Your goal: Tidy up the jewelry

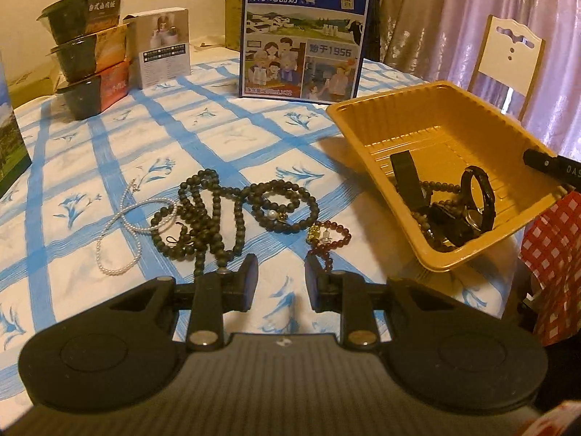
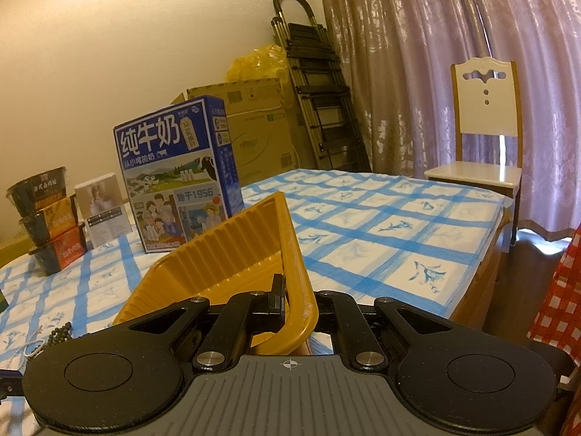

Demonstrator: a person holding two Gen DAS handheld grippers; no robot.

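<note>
My left gripper (image 1: 281,278) is open and empty, low over the blue-checked tablecloth just in front of the jewelry. A long dark bead necklace (image 1: 207,214), a dark bead bracelet with a white bead (image 1: 287,203), a red bead bracelet (image 1: 328,239) and a white pearl necklace (image 1: 125,225) lie loose on the cloth. A yellow plastic tray (image 1: 432,123) is tilted up at the right, with watches and beads (image 1: 461,214) gathered in its low corner. My right gripper (image 2: 297,290) is shut on the tray's rim (image 2: 296,250) and holds it tilted.
A blue milk carton box (image 1: 303,32) stands at the back of the table. Stacked food bowls (image 1: 87,51) and a small white box (image 1: 163,47) stand at the back left. A white chair (image 2: 483,138), cardboard boxes (image 2: 254,123) and a folded ladder (image 2: 319,87) stand beyond the table.
</note>
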